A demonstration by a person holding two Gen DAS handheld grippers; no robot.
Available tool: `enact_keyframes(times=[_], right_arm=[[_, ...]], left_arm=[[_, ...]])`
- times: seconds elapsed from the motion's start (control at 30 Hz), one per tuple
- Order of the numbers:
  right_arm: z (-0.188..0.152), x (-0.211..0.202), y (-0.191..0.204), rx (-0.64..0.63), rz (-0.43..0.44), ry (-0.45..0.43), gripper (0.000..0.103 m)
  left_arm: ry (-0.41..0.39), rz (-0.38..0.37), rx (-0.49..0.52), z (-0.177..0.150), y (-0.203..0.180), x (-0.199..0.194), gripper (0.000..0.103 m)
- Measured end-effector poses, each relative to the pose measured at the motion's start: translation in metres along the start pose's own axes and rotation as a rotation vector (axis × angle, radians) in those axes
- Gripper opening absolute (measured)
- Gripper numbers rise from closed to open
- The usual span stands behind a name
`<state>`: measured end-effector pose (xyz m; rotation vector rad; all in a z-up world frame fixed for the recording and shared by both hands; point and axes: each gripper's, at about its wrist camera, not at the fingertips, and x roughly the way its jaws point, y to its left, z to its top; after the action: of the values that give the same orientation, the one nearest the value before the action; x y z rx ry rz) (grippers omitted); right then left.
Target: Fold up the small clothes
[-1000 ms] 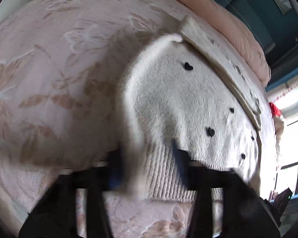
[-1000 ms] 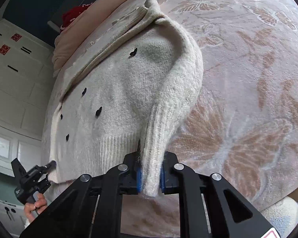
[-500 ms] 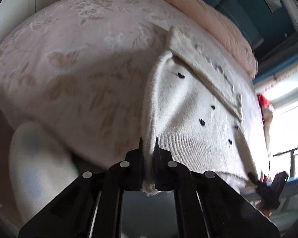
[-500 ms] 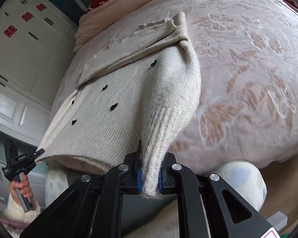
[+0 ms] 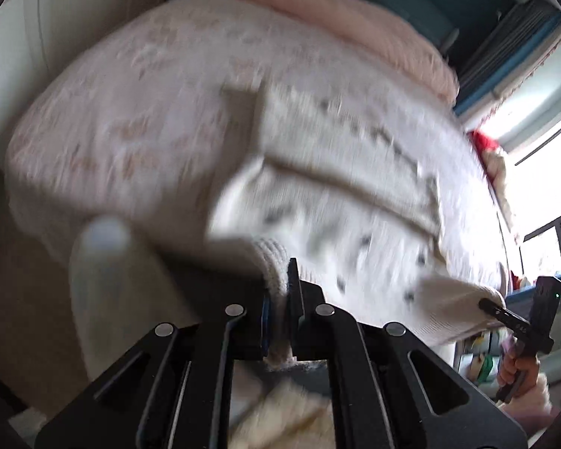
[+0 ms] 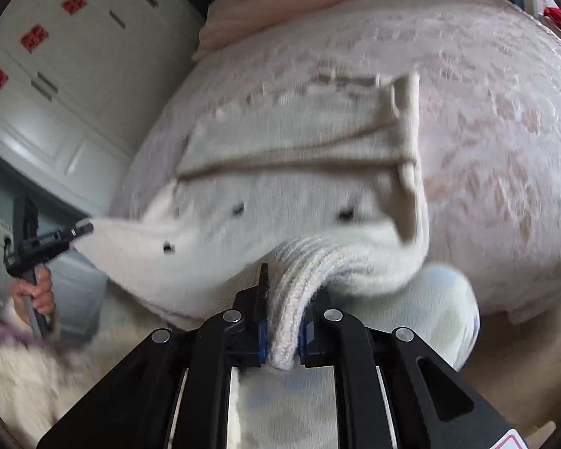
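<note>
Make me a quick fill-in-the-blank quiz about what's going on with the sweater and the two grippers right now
1. Each gripper is shut on the ribbed ____ of the cream sweater.
2. The sweater's small dark spots are ____ in colour.
3. The right gripper has blue pads, and the left gripper pinches the sweater's other ____.
4. The sweater's upper part lies on a pink ____ with a pale pattern.

Missing words: hem; black; corner; bedspread

- right claw (image 6: 282, 331) clamped on ribbed hem of cream knit cardigan (image 6: 291, 187)
- left claw (image 6: 80, 230) pinches opposite hem corner, far left
- cardigan hangs off edge of pink bed (image 6: 505, 131), frame blurred
</note>
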<state>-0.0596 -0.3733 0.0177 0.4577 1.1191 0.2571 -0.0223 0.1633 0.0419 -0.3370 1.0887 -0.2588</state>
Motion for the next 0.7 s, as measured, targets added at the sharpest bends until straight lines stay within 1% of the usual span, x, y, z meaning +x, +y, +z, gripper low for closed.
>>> enact_keyframes(times=[0.07, 0.1, 0.13, 0.17, 0.2, 0.23, 0.27, 0.3, 0.33, 0.37, 0.4, 0.43, 0.47, 0.53, 0.57, 0.6, 0.67, 0.7], right_arm=[[0.043, 0.009, -0.019, 0.077, 0.052, -0.117, 0.011], [0.066, 0.021, -0.032, 0.103, 0.035, -0.176, 0.011], [0.083, 0.040, -0.045, 0.125, 0.010, -0.198, 0.012], [0.098, 0.061, -0.055, 0.160, -0.014, -0.198, 0.014], [0.111, 0.085, -0.070, 0.221, -0.056, -0.194, 0.016], [0.120, 0.104, -0.081, 0.273, -0.100, -0.188, 0.021], [0.126, 0.116, -0.089, 0.306, -0.144, -0.188, 0.021], [0.132, 0.124, -0.093, 0.328, -0.205, -0.199, 0.021], [0.135, 0.124, -0.096, 0.335, -0.229, -0.214, 0.023], [0.136, 0.119, -0.099, 0.345, -0.239, -0.241, 0.029], [0.136, 0.112, -0.098, 0.352, -0.238, -0.267, 0.035], [0.133, 0.102, -0.096, 0.347, -0.240, -0.298, 0.045], [0.128, 0.093, -0.093, 0.329, -0.248, -0.321, 0.053], [0.122, 0.082, -0.087, 0.250, -0.293, -0.330, 0.059], [0.120, 0.082, -0.086, 0.225, -0.309, -0.331, 0.062], [0.117, 0.082, -0.084, 0.203, -0.312, -0.335, 0.064], [0.115, 0.091, -0.085, 0.168, -0.315, -0.318, 0.075], [0.116, 0.100, -0.085, 0.152, -0.322, -0.296, 0.076]], left_arm=[[-0.084, 0.006, -0.008, 0.046, -0.009, 0.023, 0.007], [-0.139, 0.020, 0.002, 0.069, -0.014, 0.040, 0.007], [-0.179, 0.040, 0.003, 0.082, -0.018, 0.054, 0.009], [-0.204, 0.073, 0.021, 0.102, -0.023, 0.084, 0.011], [-0.209, 0.092, 0.025, 0.113, -0.027, 0.108, 0.012], [-0.203, 0.097, 0.019, 0.124, -0.027, 0.133, 0.012], [-0.175, 0.082, -0.001, 0.135, -0.022, 0.167, 0.013], [-0.165, 0.092, -0.013, 0.139, -0.019, 0.181, 0.013], [-0.158, 0.113, -0.020, 0.144, -0.014, 0.195, 0.015], [-0.162, 0.131, -0.035, 0.147, -0.005, 0.202, 0.022], [-0.177, 0.123, -0.049, 0.147, 0.000, 0.200, 0.028], [-0.205, 0.107, -0.066, 0.146, 0.004, 0.191, 0.043], [-0.252, 0.094, -0.081, 0.146, 0.013, 0.177, 0.058], [-0.318, 0.089, -0.075, 0.144, 0.025, 0.153, 0.069], [-0.313, 0.084, -0.068, 0.143, 0.028, 0.148, 0.072], [-0.298, 0.074, -0.058, 0.144, 0.031, 0.146, 0.072], [-0.244, 0.072, -0.021, 0.146, 0.034, 0.153, 0.073], [-0.225, 0.071, -0.006, 0.147, 0.032, 0.159, 0.074]])
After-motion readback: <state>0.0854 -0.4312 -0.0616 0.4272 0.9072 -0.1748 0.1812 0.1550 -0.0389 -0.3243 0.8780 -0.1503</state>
